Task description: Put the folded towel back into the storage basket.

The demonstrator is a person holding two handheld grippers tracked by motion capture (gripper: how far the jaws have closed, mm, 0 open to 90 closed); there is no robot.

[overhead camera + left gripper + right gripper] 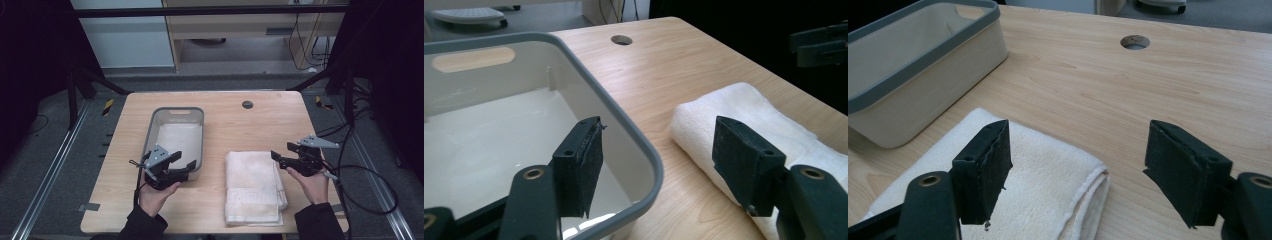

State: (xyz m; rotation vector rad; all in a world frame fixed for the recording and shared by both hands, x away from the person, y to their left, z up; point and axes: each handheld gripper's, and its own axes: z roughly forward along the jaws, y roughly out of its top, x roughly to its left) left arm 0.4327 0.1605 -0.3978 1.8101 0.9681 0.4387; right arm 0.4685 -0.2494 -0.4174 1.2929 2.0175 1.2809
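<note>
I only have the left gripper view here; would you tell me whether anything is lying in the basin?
Observer: Yes, from the high view a pale folded cloth lies flat on the bottom of the basin.
Operator: Thanks. Where is the right gripper?
Observer: The right gripper sits at the right edge of the folded towel, jaws open, not touching it.
Operator: And is the towel one neat stack?
Observer: Mostly; its near end shows layered edges, with the bottom layer sticking out slightly.
</note>
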